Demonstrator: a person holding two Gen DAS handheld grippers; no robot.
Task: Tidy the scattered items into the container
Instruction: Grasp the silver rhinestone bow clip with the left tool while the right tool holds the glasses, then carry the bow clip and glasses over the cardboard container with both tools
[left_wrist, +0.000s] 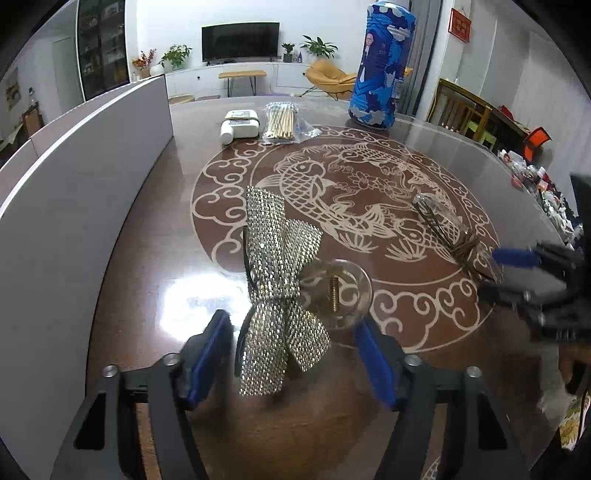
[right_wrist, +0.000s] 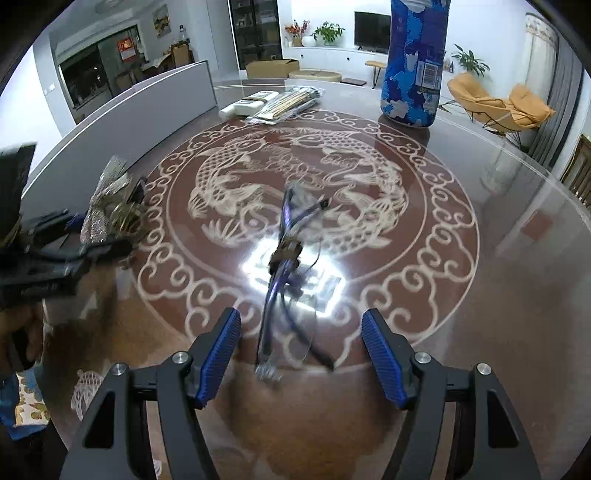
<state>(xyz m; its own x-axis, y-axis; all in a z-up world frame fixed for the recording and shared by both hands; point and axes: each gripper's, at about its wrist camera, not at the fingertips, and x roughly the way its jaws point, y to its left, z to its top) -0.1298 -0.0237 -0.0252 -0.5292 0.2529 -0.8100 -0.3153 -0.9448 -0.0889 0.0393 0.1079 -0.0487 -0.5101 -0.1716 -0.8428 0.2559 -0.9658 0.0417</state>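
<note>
Bow (left_wrist: 280, 291) btwn left hand-held gripper (left_wrist: 293, 354) pads | glasses (right_wrist: 291, 280) only sharp right view

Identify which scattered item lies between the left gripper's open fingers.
The sequined bow sits between the left gripper fingers. The glasses lie before the right gripper instead; the clear disc is just beyond the bow.

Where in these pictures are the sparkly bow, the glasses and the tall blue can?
Gold sequinned bow (left_wrist: 275, 266): left wrist view, on its knot.
Folded clear-lensed glasses (right_wrist: 286, 254): right wrist view, on the bridge.
Tall blue patterned can (left_wrist: 384, 66): left wrist view, on its side wall.
</note>
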